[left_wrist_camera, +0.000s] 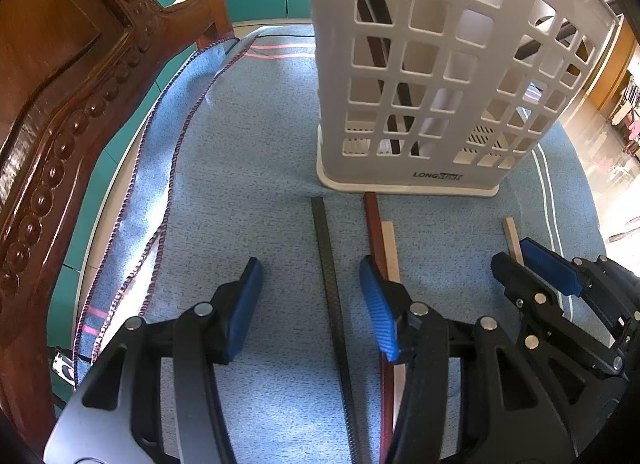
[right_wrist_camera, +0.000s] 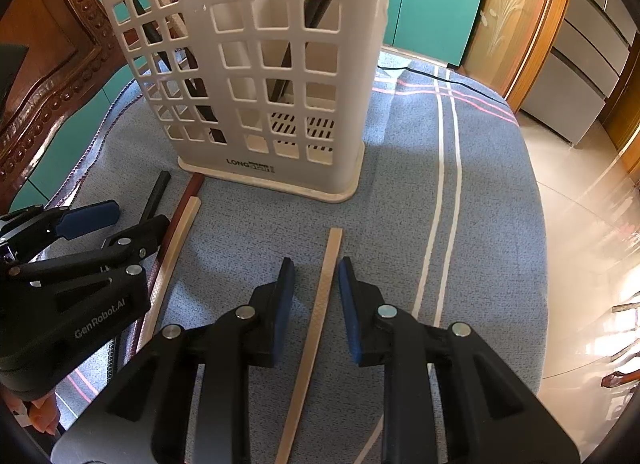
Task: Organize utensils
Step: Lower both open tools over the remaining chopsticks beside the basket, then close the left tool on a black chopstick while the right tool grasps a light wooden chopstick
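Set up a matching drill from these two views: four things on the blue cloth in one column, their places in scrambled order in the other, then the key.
Things:
1. black chopstick
2. dark red chopstick
3. lone pale chopstick
4. grey utensil basket

Places:
A. standing upright on the blue cloth, sticks already inside
B. lying between the open left tongs
C. lying between the open right tongs, untouched by the pads
D. side by side with another pale chopstick, beside the left tongs' right-hand finger

Pairs: 1-B, 2-D, 3-C, 4-A
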`<act>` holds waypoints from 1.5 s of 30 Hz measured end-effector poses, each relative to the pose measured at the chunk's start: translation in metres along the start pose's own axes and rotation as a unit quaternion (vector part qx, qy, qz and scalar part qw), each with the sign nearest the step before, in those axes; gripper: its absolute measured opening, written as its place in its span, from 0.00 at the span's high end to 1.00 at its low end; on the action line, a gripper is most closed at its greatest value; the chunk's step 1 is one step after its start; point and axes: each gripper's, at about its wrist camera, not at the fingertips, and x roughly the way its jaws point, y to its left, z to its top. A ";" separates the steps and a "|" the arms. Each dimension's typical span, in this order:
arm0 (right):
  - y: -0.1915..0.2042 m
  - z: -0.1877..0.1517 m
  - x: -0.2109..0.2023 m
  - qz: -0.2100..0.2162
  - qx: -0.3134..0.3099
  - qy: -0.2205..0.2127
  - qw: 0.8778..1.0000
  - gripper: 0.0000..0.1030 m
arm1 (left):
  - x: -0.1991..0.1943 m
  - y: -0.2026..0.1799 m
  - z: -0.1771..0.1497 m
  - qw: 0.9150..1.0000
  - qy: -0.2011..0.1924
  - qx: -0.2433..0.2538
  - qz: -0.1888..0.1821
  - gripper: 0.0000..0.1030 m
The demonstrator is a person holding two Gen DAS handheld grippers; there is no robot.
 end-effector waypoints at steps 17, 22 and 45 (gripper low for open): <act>0.000 0.001 0.000 -0.001 -0.001 0.001 1.000 0.75 | -0.001 0.000 0.000 1.000 0.000 -0.001 0.000 0.50; 0.001 -0.001 0.000 -0.001 0.000 -0.001 1.000 0.75 | 0.000 -0.001 0.000 1.000 -0.001 0.000 0.002 0.50; -0.001 -0.001 -0.002 0.008 0.010 0.000 1.000 0.91 | -0.009 -0.022 -0.005 1.000 -0.006 0.021 -0.018 0.86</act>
